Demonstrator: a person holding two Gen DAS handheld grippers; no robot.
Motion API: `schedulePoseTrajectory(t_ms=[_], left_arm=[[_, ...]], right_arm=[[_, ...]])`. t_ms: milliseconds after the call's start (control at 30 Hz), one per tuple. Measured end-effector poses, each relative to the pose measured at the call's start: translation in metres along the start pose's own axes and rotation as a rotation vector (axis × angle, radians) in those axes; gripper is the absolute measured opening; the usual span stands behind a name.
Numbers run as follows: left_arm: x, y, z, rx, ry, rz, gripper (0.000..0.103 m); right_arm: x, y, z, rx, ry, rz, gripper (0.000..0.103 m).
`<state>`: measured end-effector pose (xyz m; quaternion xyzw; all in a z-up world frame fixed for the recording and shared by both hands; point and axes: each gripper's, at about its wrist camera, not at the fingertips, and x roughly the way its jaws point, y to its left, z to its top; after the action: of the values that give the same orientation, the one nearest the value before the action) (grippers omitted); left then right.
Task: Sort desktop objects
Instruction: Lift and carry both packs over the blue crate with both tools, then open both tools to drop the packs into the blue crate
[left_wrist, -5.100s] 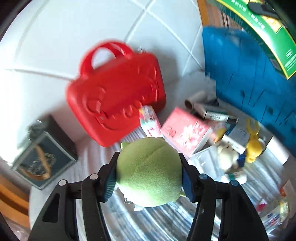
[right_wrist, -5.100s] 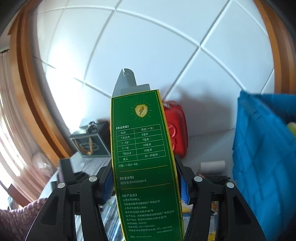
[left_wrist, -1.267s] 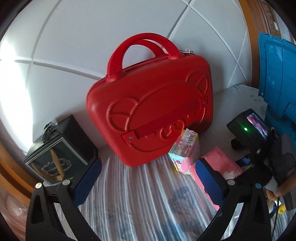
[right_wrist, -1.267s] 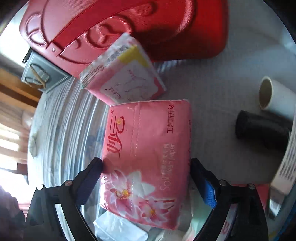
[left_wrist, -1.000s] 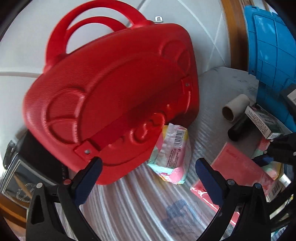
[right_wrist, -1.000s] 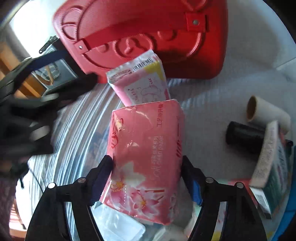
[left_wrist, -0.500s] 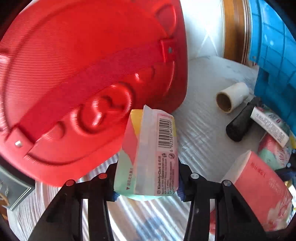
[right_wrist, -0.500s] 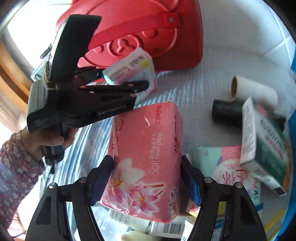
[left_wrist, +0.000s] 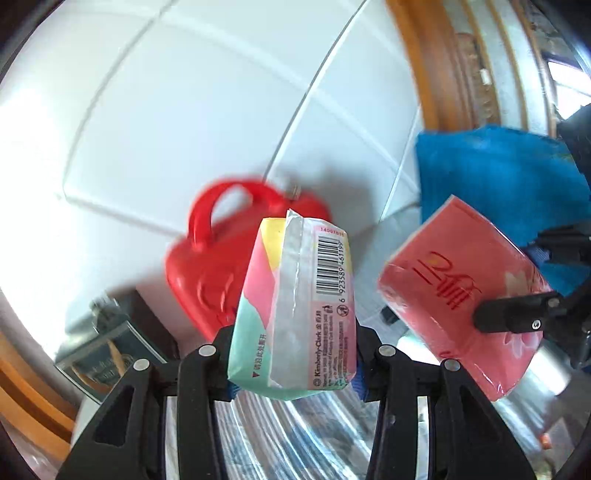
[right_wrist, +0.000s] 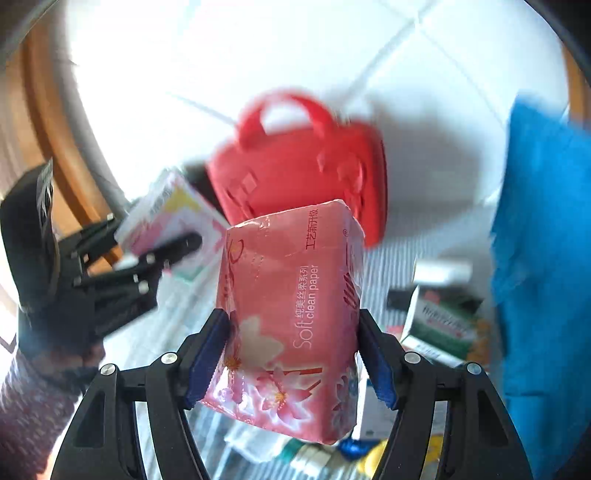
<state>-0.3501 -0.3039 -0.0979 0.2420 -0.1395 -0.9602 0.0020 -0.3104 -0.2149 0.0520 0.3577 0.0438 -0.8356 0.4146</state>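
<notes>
The left gripper (left_wrist: 293, 365) pinches a small pastel tissue pack (left_wrist: 295, 310) between its blue pads, barcode side facing the camera, held upright and clear of the table. The right gripper (right_wrist: 291, 354) is clamped on a pink pack of soft paper (right_wrist: 291, 314), its glossy film printed with blossoms and the words "Soft clean paper", also lifted off the surface. In the left wrist view that pink pack (left_wrist: 461, 299) hangs to the right of the pastel one, well apart from it. Beneath both lies a tabletop (left_wrist: 295, 435) covered in a striped, shiny cloth. Behind the packs a red hard-shell case (right_wrist: 303, 166) with a looped handle stands against a white panelled wall (left_wrist: 221, 110) crossed by thin grooves; its ribbed plastic face carries raised shapes. To the left of the case sits a dark box (left_wrist: 99, 354) with a gold emblem. A blue crate (right_wrist: 546, 258) rises at the right, and a green and white carton (right_wrist: 439, 325) lies beside it among blurred small items. An orange wooden frame (left_wrist: 436, 62) edges the wall.
</notes>
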Motion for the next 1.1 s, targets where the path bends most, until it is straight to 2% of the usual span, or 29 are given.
schedulePoseTrajectory(t_ms=[100, 233, 400, 500, 533, 567, 600, 633, 667, 767, 867, 1000, 1100], left_arm=[[-0.053, -0.024, 0.037, 0.014, -0.089, -0.044, 0.043], [-0.101, -0.078, 0.088, 0.042, -0.187, -0.139, 0.043], [-0.124, -0.171, 0.143, 0.085, -0.234, -0.244, 0.044], [-0.124, -0.219, 0.173, 0.097, -0.241, -0.283, 0.047], [-0.121, -0.235, 0.185, 0.098, -0.235, -0.295, 0.053], [-0.118, -0.248, 0.194, 0.097, -0.236, -0.291, 0.071], [-0.116, -0.260, 0.203, 0.090, -0.241, -0.273, 0.083], [-0.113, -0.273, 0.211, 0.079, -0.253, -0.239, 0.103], [-0.114, -0.282, 0.216, 0.070, -0.267, -0.212, 0.103], [-0.118, -0.304, 0.228, 0.055, -0.277, -0.211, 0.103], [-0.125, -0.320, 0.229, 0.065, -0.261, -0.135, 0.103], [-0.139, -0.328, 0.215, 0.040, -0.239, -0.052, 0.103], [-0.151, -0.323, 0.204, 0.026, -0.237, 0.023, 0.103]], right_arm=[[-0.073, 0.021, 0.007, -0.037, -0.109, -0.013, 0.069], [-0.184, 0.019, 0.007, -0.030, -0.279, -0.120, 0.069], [-0.314, -0.033, -0.013, 0.053, -0.465, -0.347, 0.069], [-0.357, -0.079, -0.017, 0.125, -0.484, -0.448, 0.070], [-0.366, -0.093, -0.017, 0.138, -0.486, -0.482, 0.071], [-0.371, -0.108, -0.014, 0.149, -0.478, -0.517, 0.074], [-0.378, -0.125, -0.012, 0.168, -0.468, -0.555, 0.077], [-0.381, -0.138, -0.011, 0.195, -0.472, -0.579, 0.083], [-0.383, -0.152, -0.008, 0.219, -0.478, -0.596, 0.088], [-0.393, -0.179, -0.011, 0.243, -0.471, -0.598, 0.089], [-0.423, -0.178, -0.023, 0.233, -0.495, -0.563, 0.092], [-0.433, -0.182, -0.040, 0.244, -0.552, -0.505, 0.094], [-0.432, -0.189, -0.047, 0.240, -0.557, -0.456, 0.095]])
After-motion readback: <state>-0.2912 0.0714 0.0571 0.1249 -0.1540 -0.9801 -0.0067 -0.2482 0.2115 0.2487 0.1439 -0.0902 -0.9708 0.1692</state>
